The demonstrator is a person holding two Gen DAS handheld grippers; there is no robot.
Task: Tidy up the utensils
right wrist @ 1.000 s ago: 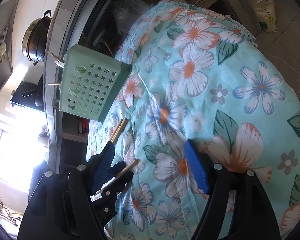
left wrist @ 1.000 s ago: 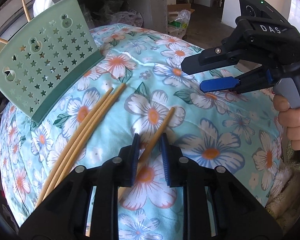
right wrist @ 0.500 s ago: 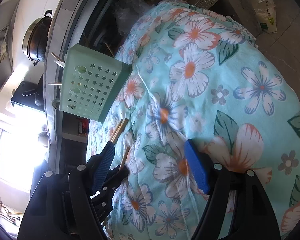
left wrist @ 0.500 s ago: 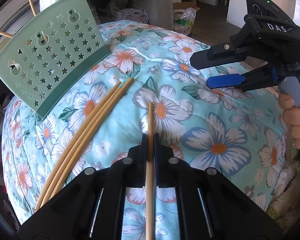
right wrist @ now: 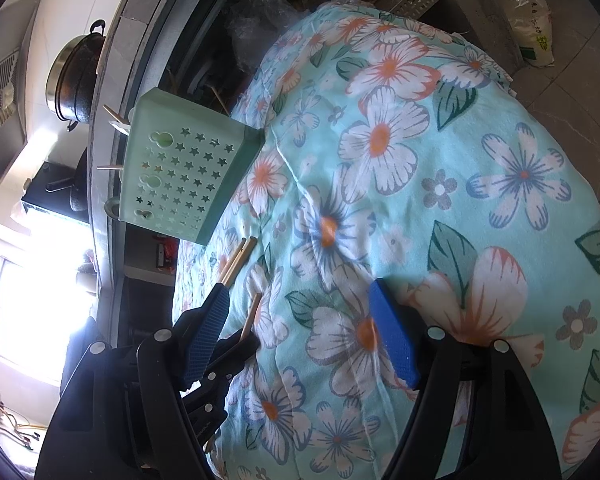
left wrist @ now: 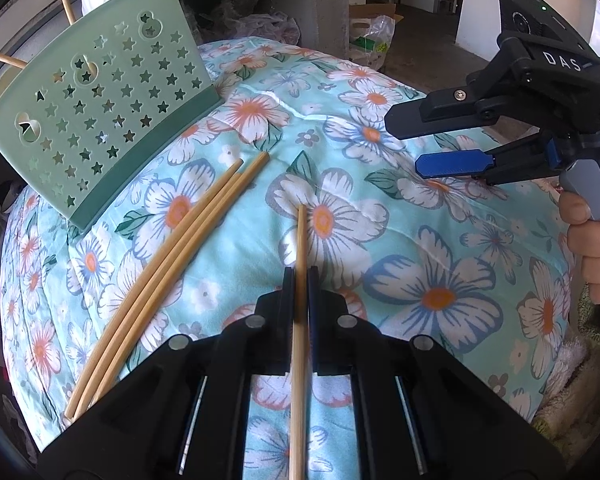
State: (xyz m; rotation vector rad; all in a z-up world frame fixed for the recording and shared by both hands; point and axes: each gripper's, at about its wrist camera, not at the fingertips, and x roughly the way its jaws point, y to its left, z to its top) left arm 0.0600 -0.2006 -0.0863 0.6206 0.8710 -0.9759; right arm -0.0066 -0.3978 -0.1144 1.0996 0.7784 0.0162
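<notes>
My left gripper [left wrist: 300,276] is shut on a single bamboo chopstick [left wrist: 301,240], which runs straight forward between its pads over the floral cloth. To its left lie three more chopsticks [left wrist: 172,256] side by side on the cloth, pointing toward a green utensil holder [left wrist: 100,120] with star-shaped holes. Chopstick ends stick out behind that holder. My right gripper [right wrist: 300,328] hovers open above the cloth, nothing between its blue pads; it also shows at the right of the left wrist view [left wrist: 440,148]. The held chopstick [right wrist: 250,316] and the holder [right wrist: 180,176] appear in the right wrist view too.
A floral cloth [left wrist: 420,260] covers the rounded work surface. A stone counter behind carries a dark pot [right wrist: 76,76]. Bags and a cardboard box [left wrist: 374,24] sit on the floor beyond. A hand [left wrist: 596,248] holds the right gripper's handle.
My left gripper closed on the single chopstick, which swung from a slant to straight along the fingers. The right gripper stayed where it was, open.
</notes>
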